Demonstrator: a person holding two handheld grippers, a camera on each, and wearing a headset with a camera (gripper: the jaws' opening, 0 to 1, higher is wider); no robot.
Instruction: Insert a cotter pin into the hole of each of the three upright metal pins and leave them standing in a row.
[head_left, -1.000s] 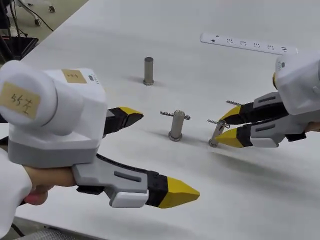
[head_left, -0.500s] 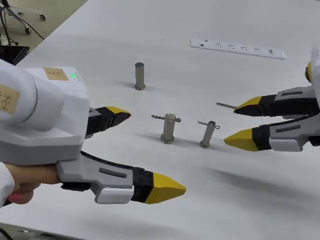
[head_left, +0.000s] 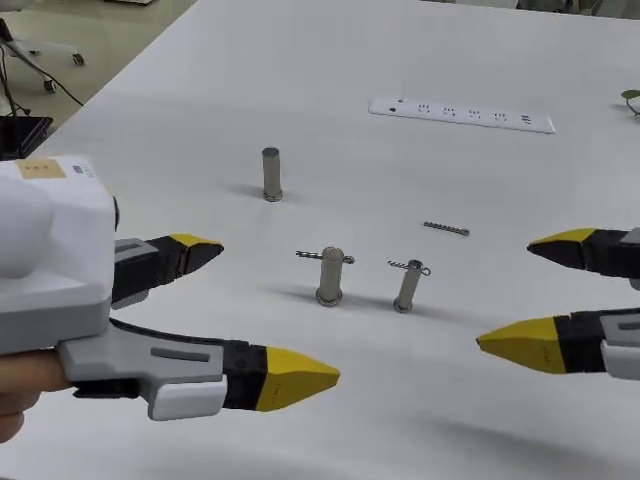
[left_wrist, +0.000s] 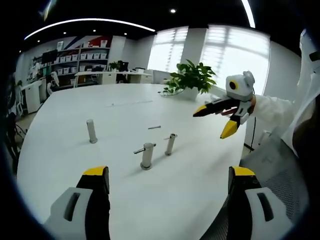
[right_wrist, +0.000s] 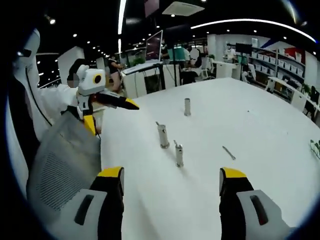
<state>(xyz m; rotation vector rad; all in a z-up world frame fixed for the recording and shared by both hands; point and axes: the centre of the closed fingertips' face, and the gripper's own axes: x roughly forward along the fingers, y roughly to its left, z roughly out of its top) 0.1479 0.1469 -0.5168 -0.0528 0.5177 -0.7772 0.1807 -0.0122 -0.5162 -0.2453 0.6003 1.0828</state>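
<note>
By our reading, two of the three are done. The middle pin and the right-hand pin stand upright, just beside each other on the table. A cotter pin crosses the top of the middle pin, and a second cotter pin crosses the top of the right-hand pin.

The bare pin is left to do. It stands upright farther back and to the left, apart from the pair, with nothing through it. The loose cotter pin that should go into it lies flat on the table behind the right-hand pin, between that pin and the power strip.

Neither tool has anything in it. The left gripper hangs low on our left with its jaws spread wide, and the right gripper comes in from the right, also spread wide — both well short of the pins.

What remains, we judge, is to pick up the loose cotter pin, thread it through the bare pin and perhaps bring that pin into line with the other two — it looks off their row.
</note>
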